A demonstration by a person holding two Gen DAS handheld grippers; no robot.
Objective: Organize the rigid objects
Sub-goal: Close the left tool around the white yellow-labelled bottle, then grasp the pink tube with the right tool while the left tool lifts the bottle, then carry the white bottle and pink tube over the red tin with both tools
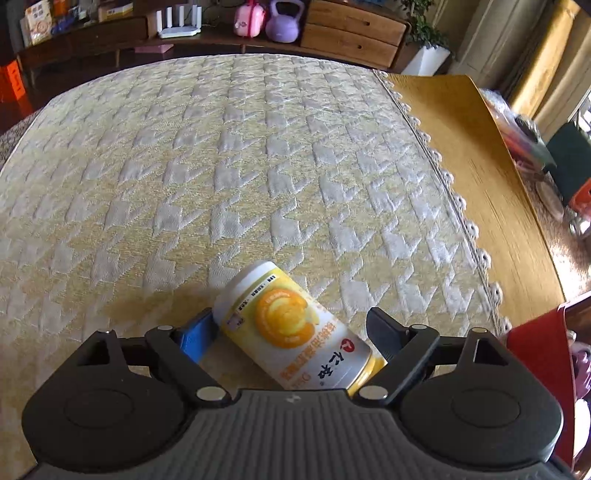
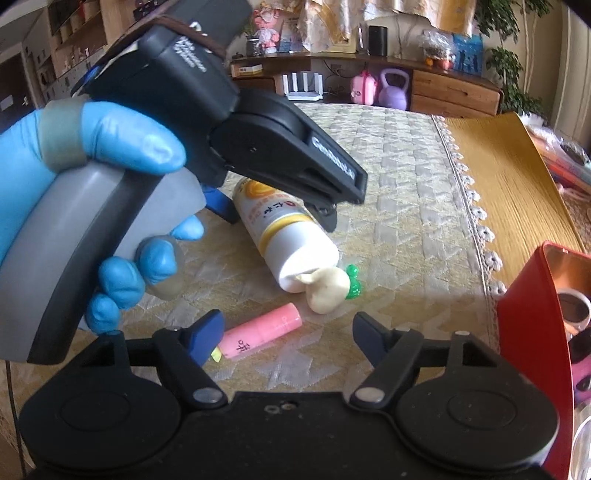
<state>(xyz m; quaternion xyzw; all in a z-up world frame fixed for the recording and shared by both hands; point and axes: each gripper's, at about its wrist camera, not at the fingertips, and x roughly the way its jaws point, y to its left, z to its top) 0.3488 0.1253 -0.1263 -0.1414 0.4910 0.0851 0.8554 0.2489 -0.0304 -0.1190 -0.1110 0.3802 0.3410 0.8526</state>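
Note:
A white and yellow bottle (image 1: 291, 328) with an orange emblem lies on its side on the houndstooth tablecloth (image 1: 221, 155). My left gripper (image 1: 291, 325) is open, its fingers on either side of the bottle; whether they touch it I cannot tell. In the right wrist view the same bottle (image 2: 284, 229) lies under the left gripper (image 2: 275, 216), held by a blue-gloved hand. A cream radish toy (image 2: 328, 288) with green leaves touches the bottle's white end. A pink tube (image 2: 260, 330) lies in front of my right gripper (image 2: 288, 332), which is open and empty.
A red box (image 2: 532, 332) with small items inside stands at the right, also at the left wrist view's edge (image 1: 535, 350). Bare wooden tabletop (image 1: 472, 155) lies right of the cloth. A sideboard (image 1: 351, 33) with a purple kettlebell (image 1: 282, 20) stands behind.

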